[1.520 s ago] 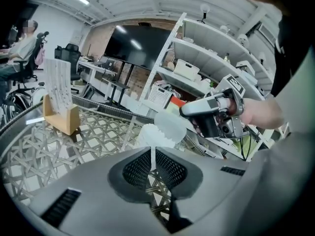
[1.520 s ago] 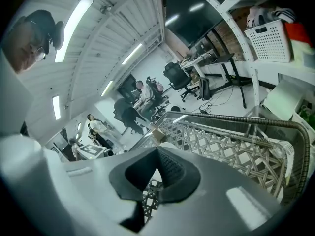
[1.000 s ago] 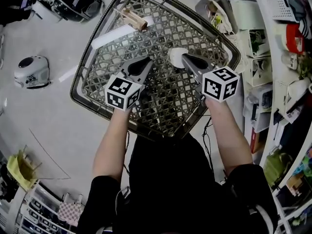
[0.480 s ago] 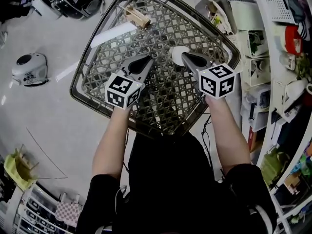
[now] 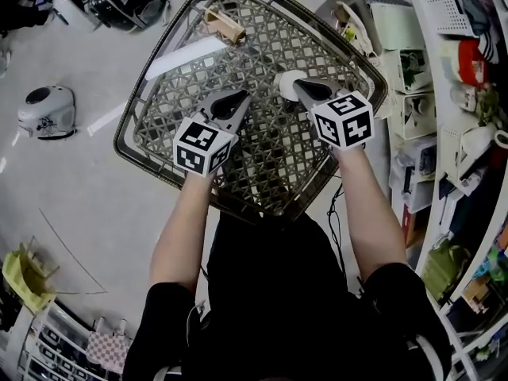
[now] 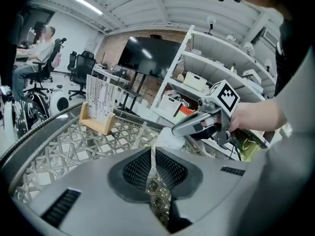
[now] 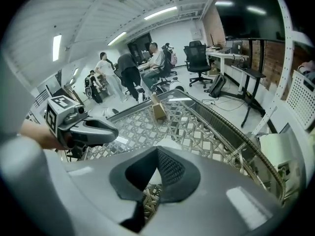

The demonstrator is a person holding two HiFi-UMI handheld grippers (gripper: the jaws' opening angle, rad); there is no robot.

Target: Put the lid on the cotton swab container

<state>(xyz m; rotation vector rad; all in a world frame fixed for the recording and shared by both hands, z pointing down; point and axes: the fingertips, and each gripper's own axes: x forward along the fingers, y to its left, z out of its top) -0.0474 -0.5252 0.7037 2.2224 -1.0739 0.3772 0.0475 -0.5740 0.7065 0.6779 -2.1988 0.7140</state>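
Observation:
A round white piece (image 5: 286,80), the lid or the container, I cannot tell which, lies on the lattice table (image 5: 270,173). My right gripper (image 5: 299,86) hovers with its shut tip right beside it; from that gripper's own view the white piece (image 7: 166,145) shows just past the jaws. My left gripper (image 5: 239,97) is shut and empty, a short way left of the white piece (image 6: 164,138). A wooden stand holding clear upright sheets (image 5: 223,22) sits at the table's far side, and it is also in the left gripper view (image 6: 98,111) and the right gripper view (image 7: 158,108).
The table's raised rim (image 5: 127,129) runs all around. Shelves with boxes and clutter (image 5: 413,70) stand close on the right. A white round device (image 5: 48,111) sits on the floor at left. People and office chairs (image 7: 129,75) are far behind.
My right gripper has moved a little forward and left, closer to the white piece. The left gripper has barely moved.

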